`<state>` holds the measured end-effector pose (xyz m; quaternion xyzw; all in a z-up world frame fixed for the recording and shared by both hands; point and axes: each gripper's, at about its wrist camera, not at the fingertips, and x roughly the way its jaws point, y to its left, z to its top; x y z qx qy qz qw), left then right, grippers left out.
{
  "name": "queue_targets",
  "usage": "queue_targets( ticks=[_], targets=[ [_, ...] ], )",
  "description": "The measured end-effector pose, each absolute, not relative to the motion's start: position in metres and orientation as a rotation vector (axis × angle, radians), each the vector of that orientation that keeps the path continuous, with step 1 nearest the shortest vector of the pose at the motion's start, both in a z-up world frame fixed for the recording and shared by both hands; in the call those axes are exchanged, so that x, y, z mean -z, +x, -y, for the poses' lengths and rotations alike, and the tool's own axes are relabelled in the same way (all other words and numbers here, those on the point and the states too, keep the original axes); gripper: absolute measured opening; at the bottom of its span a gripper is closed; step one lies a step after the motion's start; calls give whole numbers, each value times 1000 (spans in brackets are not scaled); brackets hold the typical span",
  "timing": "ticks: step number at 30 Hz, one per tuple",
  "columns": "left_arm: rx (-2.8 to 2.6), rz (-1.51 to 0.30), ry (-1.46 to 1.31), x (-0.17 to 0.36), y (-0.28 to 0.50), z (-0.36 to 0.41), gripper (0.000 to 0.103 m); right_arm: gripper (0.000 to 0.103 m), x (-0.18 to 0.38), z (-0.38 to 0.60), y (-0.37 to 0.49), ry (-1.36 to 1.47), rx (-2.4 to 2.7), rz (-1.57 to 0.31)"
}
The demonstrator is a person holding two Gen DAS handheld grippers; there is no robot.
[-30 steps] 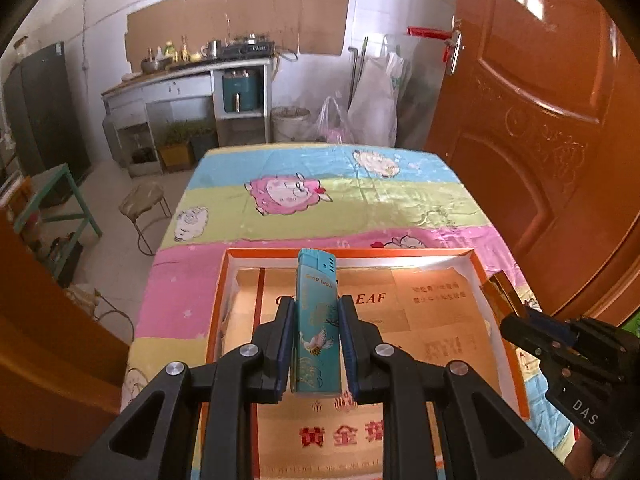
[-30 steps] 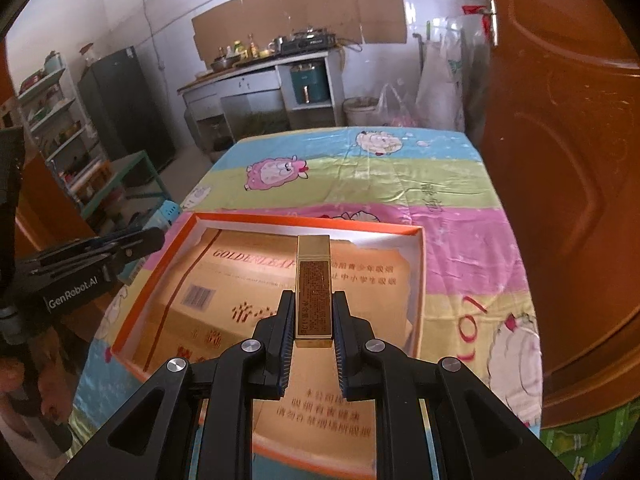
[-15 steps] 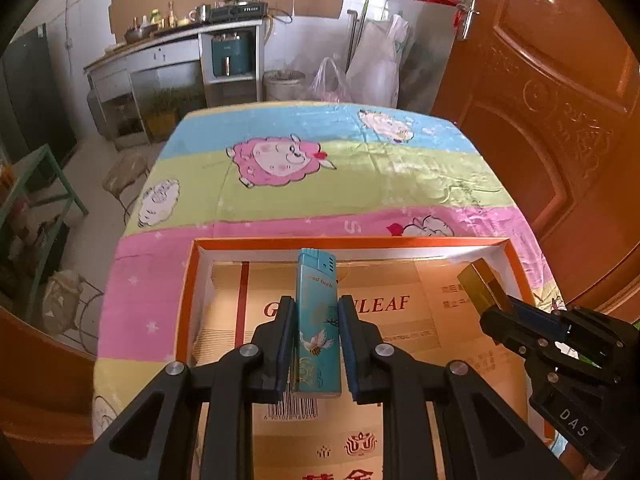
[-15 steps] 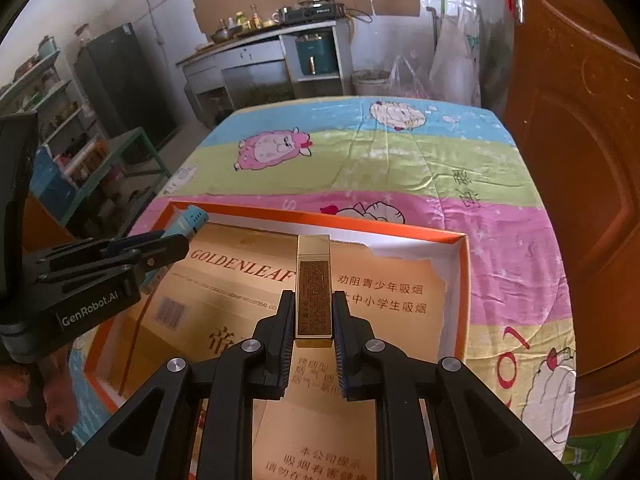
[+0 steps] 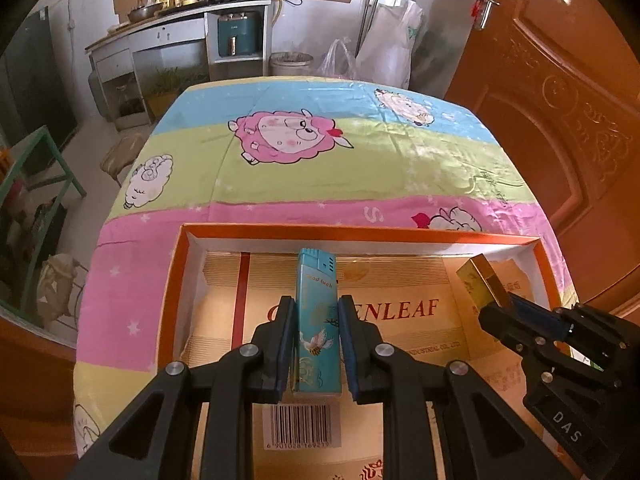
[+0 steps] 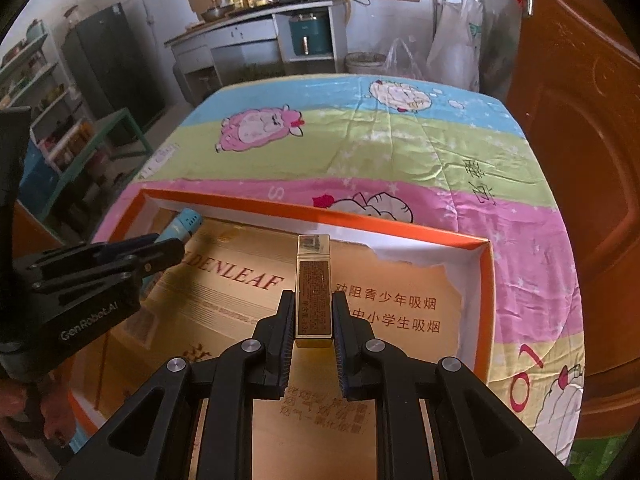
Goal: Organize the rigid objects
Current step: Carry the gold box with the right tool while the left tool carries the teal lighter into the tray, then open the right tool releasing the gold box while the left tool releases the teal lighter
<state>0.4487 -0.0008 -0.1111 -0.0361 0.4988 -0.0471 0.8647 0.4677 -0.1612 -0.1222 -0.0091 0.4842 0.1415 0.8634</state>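
Note:
My left gripper (image 5: 314,304) is shut on a teal lighter (image 5: 316,320) with a bird print, held over the left half of an open orange-rimmed box (image 5: 360,234). My right gripper (image 6: 313,300) is shut on a gold lighter (image 6: 314,288), held over the right half of the same box (image 6: 400,227). The box floor is lined with tan GOLDENLEAF cardboard (image 5: 404,312). The right gripper and the gold lighter (image 5: 482,282) show at the right of the left wrist view. The left gripper and the teal lighter's tip (image 6: 186,222) show at the left of the right wrist view.
The box lies on a table under a striped cartoon-sheep cloth (image 5: 288,140). A brown wooden door (image 5: 560,100) stands close on the right. A green stool (image 5: 36,168) and a kitchen counter (image 5: 180,28) stand beyond the table's left and far edges.
Both grippers have moved forward and lower over the box, each still holding its lighter. The box and cloth look larger and nearer.

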Motion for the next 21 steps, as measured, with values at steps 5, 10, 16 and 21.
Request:
queue_targets(
  ticks=[5, 10, 16, 21],
  targets=[
    [106, -1067, -87, 120, 453, 0, 22, 18, 128, 164, 473, -12, -284, -1034],
    [115, -1076, -117, 125, 455, -4, 23, 18, 134, 166, 475, -15, -270, -1049],
    [139, -1062, -81, 127, 454, -2, 23, 19, 136, 166, 476, -18, -261, -1054],
    [158, -1051, 2, 128, 454, 8, 28, 28, 135, 166, 475, -1, -260, -1060]
  ],
)
